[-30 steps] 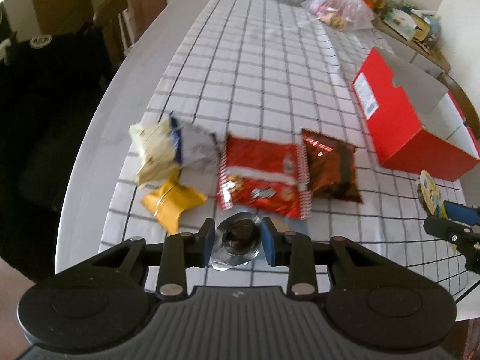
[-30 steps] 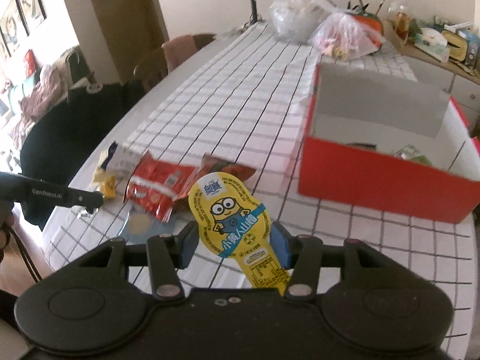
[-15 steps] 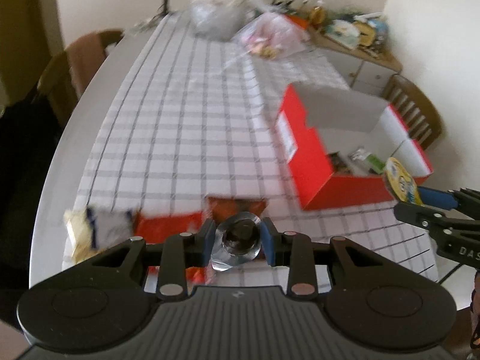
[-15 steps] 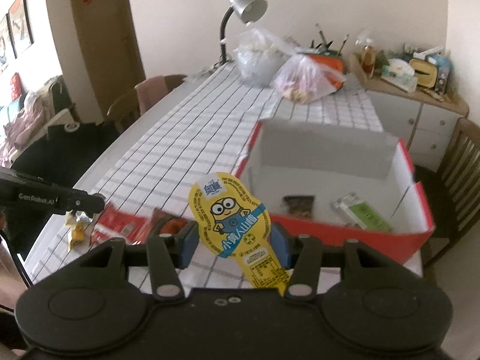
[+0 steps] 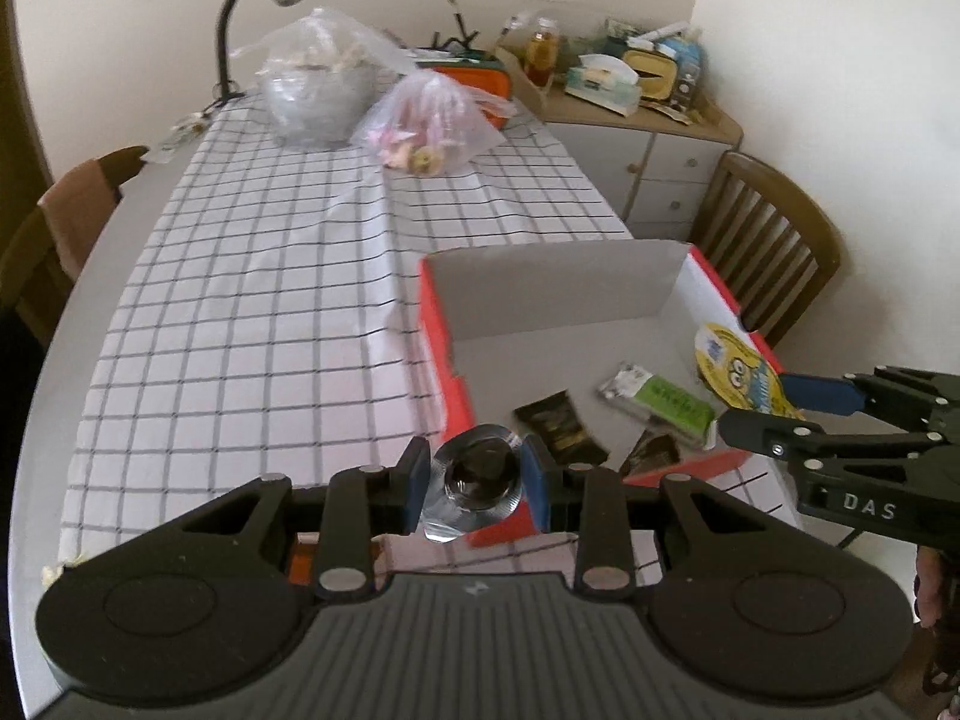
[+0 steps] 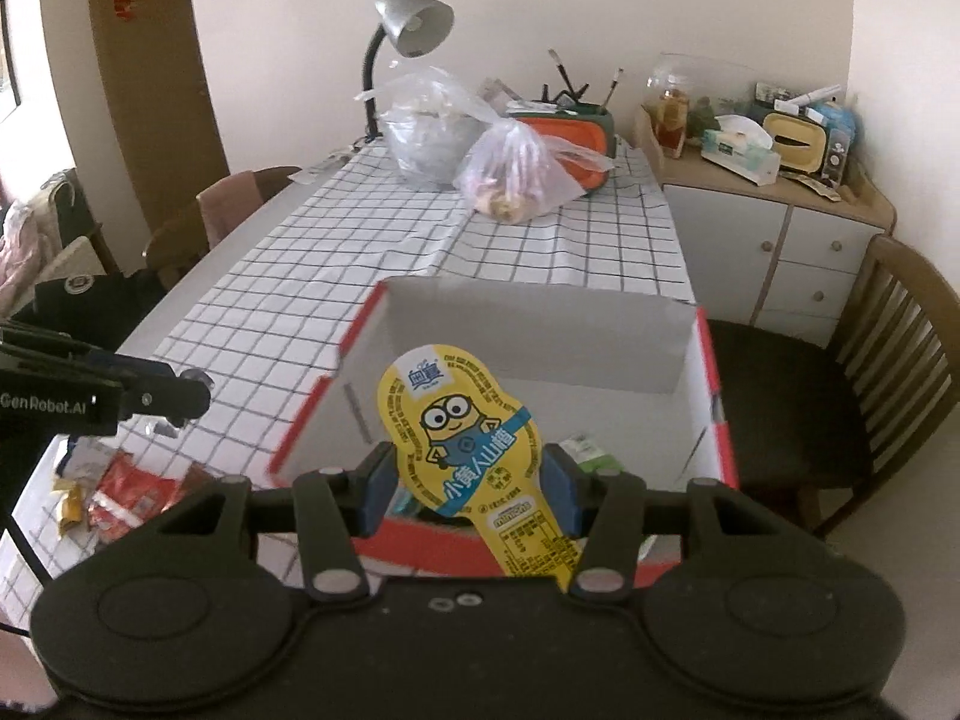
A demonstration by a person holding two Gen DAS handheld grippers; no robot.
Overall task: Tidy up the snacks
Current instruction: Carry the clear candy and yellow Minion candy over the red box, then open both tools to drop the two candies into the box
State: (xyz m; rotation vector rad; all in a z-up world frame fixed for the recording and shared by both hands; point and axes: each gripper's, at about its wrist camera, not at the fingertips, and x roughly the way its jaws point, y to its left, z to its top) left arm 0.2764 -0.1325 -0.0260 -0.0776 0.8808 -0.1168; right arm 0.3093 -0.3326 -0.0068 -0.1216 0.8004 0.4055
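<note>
Right claw [image 6: 468, 480] is clamped on the yellow Minions snack pack [image 6: 462, 420] by its narrow lower half, held above the near end of the red box [image 6: 717, 414]; left claw [image 5: 475, 477] is pinching a small clear-wrapped round snack [image 5: 477, 474] over the box's near-left corner. Both look light: the Minions pack is a flat, semi-stiff card-like pouch, so an edge pinch at the waist is fine, while the clear wrapper looks slick and crushable, so grip across the round body, not the film. Green packet [image 5: 663, 399] and dark packets [image 5: 558, 426] already lie in the box; red packets [image 6: 129, 489] sit on the surface left of it.
</note>
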